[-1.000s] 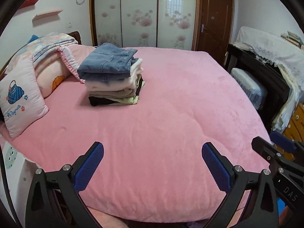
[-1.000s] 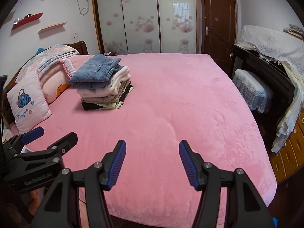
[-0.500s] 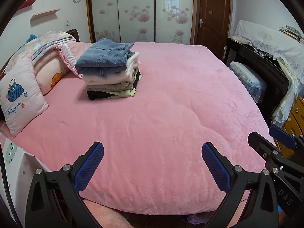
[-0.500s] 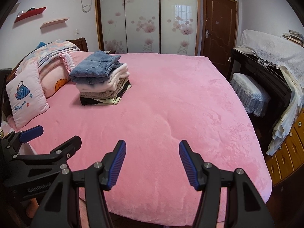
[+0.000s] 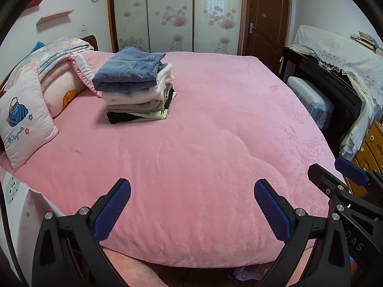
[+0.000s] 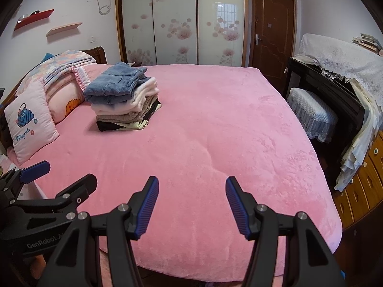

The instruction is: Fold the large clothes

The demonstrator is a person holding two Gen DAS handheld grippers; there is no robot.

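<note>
A stack of folded clothes [image 5: 136, 88], with blue denim on top, sits on the far left part of the pink bed [image 5: 203, 143]; it also shows in the right wrist view [image 6: 124, 100]. My left gripper [image 5: 191, 205] is open and empty above the bed's near edge. My right gripper [image 6: 191, 203] is open and empty, also over the near edge. The left gripper shows at the left of the right wrist view [image 6: 57, 179]. No unfolded garment shows on the bed.
Pillows [image 5: 26, 124] and a folded quilt [image 5: 59, 52] lie at the bed's left. A padded stool [image 5: 311, 98], a dark cabinet under lace cloth [image 5: 340, 57] and wooden drawers [image 6: 363, 179] stand on the right. A wardrobe [image 5: 172, 14] and door [image 5: 263, 21] are behind.
Both grippers have drawn back and risen a little from the bed, so more of its near edge shows. Both stay open and empty.
</note>
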